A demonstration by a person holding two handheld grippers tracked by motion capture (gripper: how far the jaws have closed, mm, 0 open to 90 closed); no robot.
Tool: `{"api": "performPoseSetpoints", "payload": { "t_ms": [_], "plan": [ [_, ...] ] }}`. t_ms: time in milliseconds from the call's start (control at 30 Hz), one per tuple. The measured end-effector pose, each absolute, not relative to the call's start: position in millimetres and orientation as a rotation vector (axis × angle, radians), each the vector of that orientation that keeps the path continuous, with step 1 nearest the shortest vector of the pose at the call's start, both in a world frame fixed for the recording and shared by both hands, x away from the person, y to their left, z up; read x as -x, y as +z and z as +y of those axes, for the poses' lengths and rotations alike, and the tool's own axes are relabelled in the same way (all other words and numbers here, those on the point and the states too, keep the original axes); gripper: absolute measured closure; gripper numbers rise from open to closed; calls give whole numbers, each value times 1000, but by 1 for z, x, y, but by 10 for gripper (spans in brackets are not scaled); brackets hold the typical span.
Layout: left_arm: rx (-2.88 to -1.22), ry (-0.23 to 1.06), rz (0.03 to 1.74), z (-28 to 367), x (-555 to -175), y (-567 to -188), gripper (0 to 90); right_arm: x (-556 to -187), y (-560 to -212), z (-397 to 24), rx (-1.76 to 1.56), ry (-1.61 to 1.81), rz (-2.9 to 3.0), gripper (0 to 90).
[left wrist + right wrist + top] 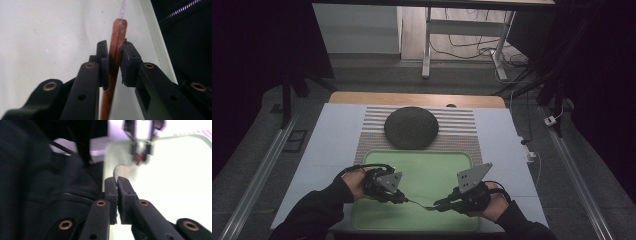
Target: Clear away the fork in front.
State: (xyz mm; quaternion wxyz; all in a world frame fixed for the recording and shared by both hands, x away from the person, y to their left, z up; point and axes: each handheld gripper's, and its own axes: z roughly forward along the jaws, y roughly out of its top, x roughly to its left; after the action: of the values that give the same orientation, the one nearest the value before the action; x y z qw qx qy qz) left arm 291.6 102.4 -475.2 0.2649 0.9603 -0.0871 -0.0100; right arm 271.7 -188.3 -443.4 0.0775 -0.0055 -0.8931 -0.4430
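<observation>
A slim utensil [419, 203] with a brown wooden handle [117, 37] and a thin metal front part [122, 170] hangs low over the green tray [417, 153], spanning both grippers. My left gripper [404, 199] is shut on the wooden handle, which runs up between its pads [115, 65]. At the other end, my right gripper [437, 206] has its jaws nearly together on the curved metal edge [117, 183]. The right gripper view also shows the left gripper [141, 147] farther off, blurred, holding the handle's end. Whether the metal end is a spoon bowl or a blade I cannot tell.
A dark round plate [411, 127] lies on a striped placemat [462, 125] just beyond the tray. A pale sheet [332, 145] covers the tabletop. A person's dark sleeves [317, 210] come in from the near edge. A desk frame and cables [472, 50] stand on the floor behind.
</observation>
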Motion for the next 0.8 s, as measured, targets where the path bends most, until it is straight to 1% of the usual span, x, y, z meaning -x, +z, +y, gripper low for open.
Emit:
{"api": "performPoseSetpoints", "payload": {
  "t_ms": [100, 133, 167, 200, 267, 333, 433, 467, 500, 567, 667, 700, 800],
  "plan": [
    [-2605, -42, -205, 102, -292, -476, 796, -275, -446, -190, 82, -1324, -2714, 815],
    [-2603, -42, -193, 102, -293, -476, 798, -277, -446, -192, 105, -1337, -2725, 776],
    [-2602, -41, -179, 102, -293, -475, 798, -277, -446, -192, 105, -1337, -2725, 776],
    [-2601, -40, -163, 103, -293, -475, 798, -278, -445, -192, 145, -1352, -2753, 742],
    [-2603, -37, -150, 103, -293, -475, 797, -278, -445, -193, 149, -1354, -2761, 726],
    [-2607, -36, -135, 103, -292, -475, 798, -280, -445, -195, 207, -1395, -2770, 666],
    [-2603, -37, -75, 103, -292, -474, 798, -280, -444, -197, 236, -1415, -2781, 637],
    [-2602, -37, -60, 104, -292, -473, 798, -281, -443, -200, 284, -1438, -2800, 603],
    [-2602, -32, -45, 104, -292, -472, 798, -281, -443, -200, 284, -1438, -2800, 603],
    [-2601, -37, 5, 106, -292, -471, 797, -282, -443, -205, 342, -1458, -2825, 565],
    [-2608, -26, 60, 108, -290, -470, 797, -283, -443, -209, 389, -1482, -2816, 541],
    [-2615, -21, 85, 108, -289, -470, 797, -283, -441, -214, 444, -1500, -2826, 505],
    [-2622, -12, 135, 109, -287, -471, 797, -283, -440, -218, 522, -1526, -2820, 457]
  ]
}}
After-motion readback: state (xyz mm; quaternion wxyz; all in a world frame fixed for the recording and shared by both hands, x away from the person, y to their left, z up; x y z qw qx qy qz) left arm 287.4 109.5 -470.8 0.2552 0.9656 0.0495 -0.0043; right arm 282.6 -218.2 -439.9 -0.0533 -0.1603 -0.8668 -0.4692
